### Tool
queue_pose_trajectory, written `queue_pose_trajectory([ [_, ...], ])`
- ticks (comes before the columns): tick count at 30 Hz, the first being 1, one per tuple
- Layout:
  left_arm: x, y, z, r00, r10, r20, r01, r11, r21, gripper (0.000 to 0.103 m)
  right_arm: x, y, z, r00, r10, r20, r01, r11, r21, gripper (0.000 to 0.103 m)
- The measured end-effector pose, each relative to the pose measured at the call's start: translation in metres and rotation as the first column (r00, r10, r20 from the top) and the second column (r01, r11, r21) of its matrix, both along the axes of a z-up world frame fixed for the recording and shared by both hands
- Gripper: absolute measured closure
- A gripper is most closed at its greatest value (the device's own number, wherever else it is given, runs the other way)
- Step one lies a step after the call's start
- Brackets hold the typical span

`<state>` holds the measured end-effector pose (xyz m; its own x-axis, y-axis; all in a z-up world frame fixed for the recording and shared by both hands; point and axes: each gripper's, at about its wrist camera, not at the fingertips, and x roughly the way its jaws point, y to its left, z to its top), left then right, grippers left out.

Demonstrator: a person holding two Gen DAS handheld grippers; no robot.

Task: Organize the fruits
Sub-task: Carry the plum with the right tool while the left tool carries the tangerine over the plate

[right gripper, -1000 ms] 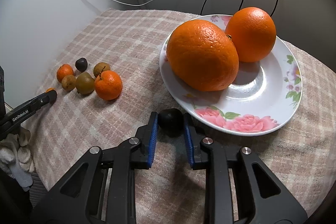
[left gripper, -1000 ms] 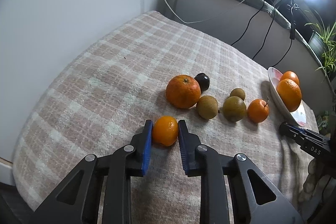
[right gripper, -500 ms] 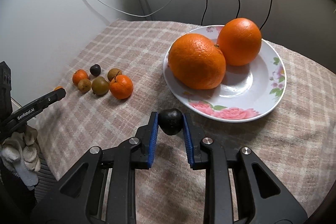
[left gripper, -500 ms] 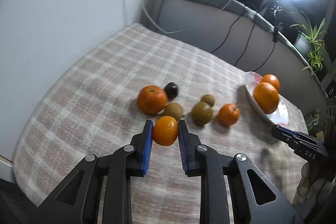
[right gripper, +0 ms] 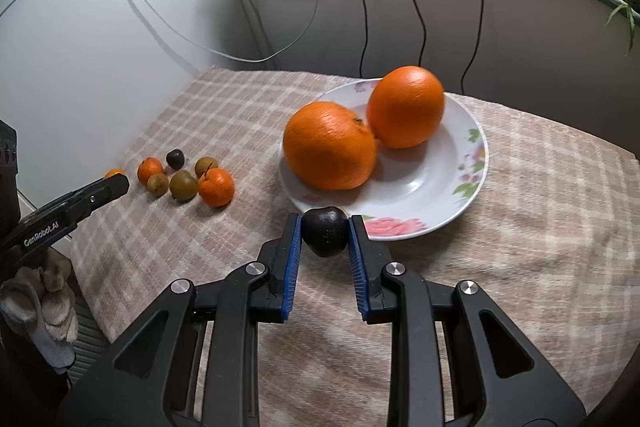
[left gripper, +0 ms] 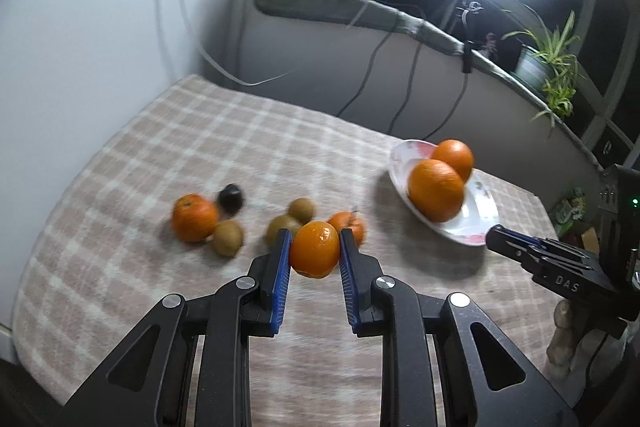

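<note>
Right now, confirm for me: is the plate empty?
No, the plate holds two large oranges side by side.

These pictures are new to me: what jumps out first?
Two big oranges sit together in a flowered white plate on a checked cloth. In front, the right claw grips a small dark fruit just before the plate's near rim, while the left claw holds a small orange fruit. Farther left on the cloth lies a loose cluster of small fruits.
</note>
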<state>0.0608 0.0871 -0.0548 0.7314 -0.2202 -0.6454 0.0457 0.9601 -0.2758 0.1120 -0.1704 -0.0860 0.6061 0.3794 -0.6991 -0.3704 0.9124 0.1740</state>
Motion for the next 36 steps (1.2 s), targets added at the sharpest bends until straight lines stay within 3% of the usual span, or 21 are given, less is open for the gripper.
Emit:
queue_pose_trajectory([
  [21, 0.036, -0.091, 0.013, 0.982, -0.186, 0.023, 0.185, 0.982, 0.023, 0.081, 0.03, -0.057, 0.008, 0.996, -0.092, 0.015, 0.091, 0.995, 0.03, 0.079],
  [36, 0.06, -0.151, 0.004, 0.956, -0.294, -0.003, 0.294, 0.955, 0.039, 0.081, 0.06, -0.067, 0.002, 0.996, -0.095, 0.0, 0.095, 0.995, 0.023, 0.079],
])
